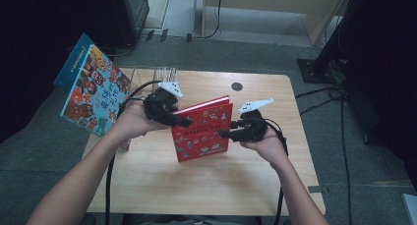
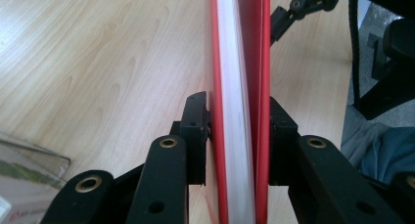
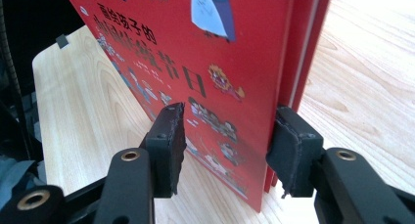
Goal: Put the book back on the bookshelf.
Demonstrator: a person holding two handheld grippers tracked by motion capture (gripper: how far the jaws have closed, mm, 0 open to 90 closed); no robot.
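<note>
Two grippers are flanking one red book (image 1: 202,130) that is standing tilted on the table (image 1: 147,181), a little above its centre in the high view. At far left of that view, a blue book (image 1: 88,90) is leaning beyond the table's left edge; its lower end is hidden behind the person's left forearm, and what is propping it cannot be made out. Clear upright rods behind the left gripper (image 1: 183,121) are too faint to identify.

The left gripper view is showing the red book edge-on, white pages between red covers, running out of frame at top and bottom. There the left gripper (image 2: 240,121) is straddling the book, with both pads lying against the covers, pinching it. The title cannot be read from that angle. A clear slab at lower left is cut off by the frame.

The right gripper view is showing the printed front cover, which the left gripper view is not showing. The right gripper (image 3: 227,136) is spread: its right pad is sitting by the book's back edge, while its left pad is standing clear of the cover. The cover's top is cut off.
</note>
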